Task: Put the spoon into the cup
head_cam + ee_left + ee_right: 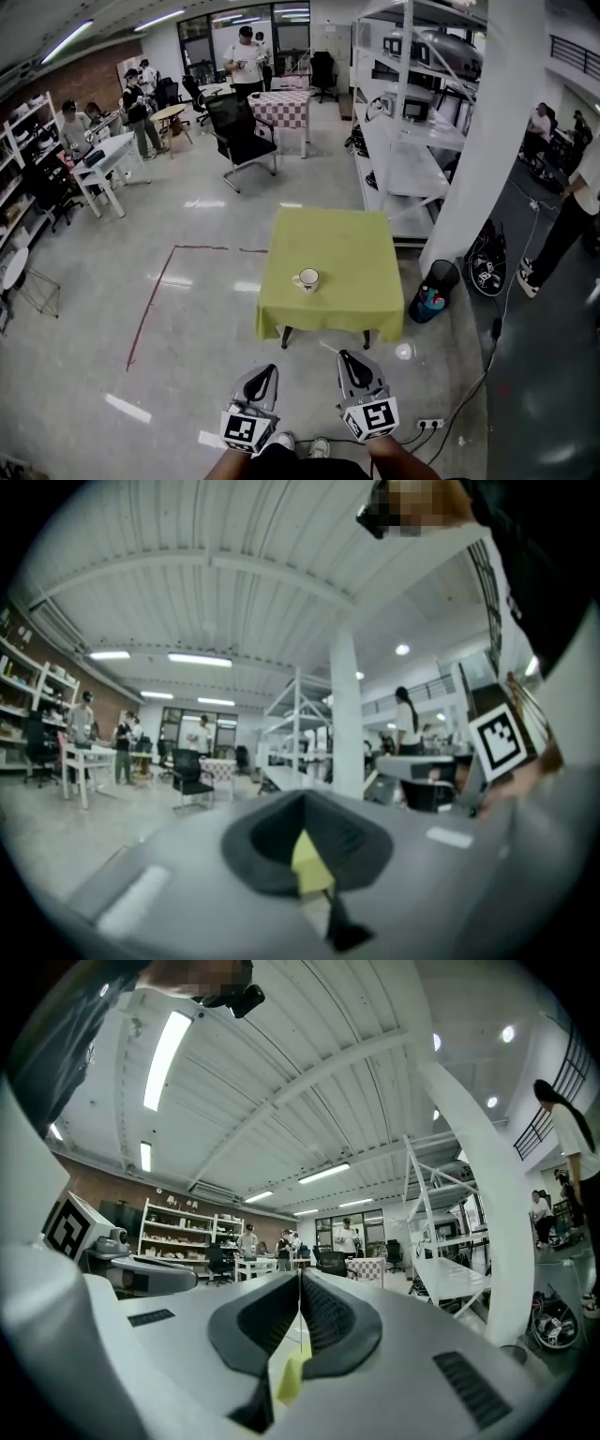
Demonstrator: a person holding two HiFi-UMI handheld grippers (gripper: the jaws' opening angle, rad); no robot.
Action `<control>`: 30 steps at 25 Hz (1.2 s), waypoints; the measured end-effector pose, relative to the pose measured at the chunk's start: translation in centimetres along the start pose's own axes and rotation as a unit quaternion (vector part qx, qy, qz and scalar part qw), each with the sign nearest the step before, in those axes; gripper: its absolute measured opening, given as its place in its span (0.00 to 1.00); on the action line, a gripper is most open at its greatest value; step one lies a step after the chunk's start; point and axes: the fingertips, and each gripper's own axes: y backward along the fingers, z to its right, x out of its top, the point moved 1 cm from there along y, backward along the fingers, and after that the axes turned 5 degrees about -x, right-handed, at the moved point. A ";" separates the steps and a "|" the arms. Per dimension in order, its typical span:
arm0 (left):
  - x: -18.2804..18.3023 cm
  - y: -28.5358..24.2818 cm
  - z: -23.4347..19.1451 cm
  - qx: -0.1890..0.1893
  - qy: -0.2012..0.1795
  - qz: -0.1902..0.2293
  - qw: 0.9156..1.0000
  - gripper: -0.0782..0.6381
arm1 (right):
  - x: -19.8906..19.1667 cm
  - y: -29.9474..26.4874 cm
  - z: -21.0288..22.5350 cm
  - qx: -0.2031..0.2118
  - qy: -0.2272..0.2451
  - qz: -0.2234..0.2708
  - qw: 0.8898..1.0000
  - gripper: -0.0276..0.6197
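Observation:
A white cup (307,278) stands on a small saucer near the front middle of a table under a yellow-green cloth (348,246). I cannot make out a spoon in any view. Both grippers hang low in the head view, well short of the table's near edge. The left gripper (268,372) has its jaws together with nothing between them, and its own view shows the same (302,795). The right gripper (346,357) is likewise shut and empty, its pads meeting along a thin line (300,1275). A sliver of the green cloth shows below each pair of jaws.
A dark bin with blue things (432,294) stands at the table's right corner, beside a white pillar (486,141) and a metal shelving rack (405,141). A black office chair (240,132) and several people are at the back. Red tape (150,302) marks the floor on the left.

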 end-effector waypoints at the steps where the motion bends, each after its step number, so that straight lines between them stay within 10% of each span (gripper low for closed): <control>1: 0.0 -0.3 -0.2 0.000 0.001 0.000 1.000 0.12 | -0.3 -0.4 0.2 -0.001 -0.003 -0.003 1.000 0.06; 30: 1.8 -10.4 -17.2 -0.058 0.014 0.042 0.997 0.12 | 0.1 -19.7 -1.8 -0.036 0.015 0.002 0.999 0.06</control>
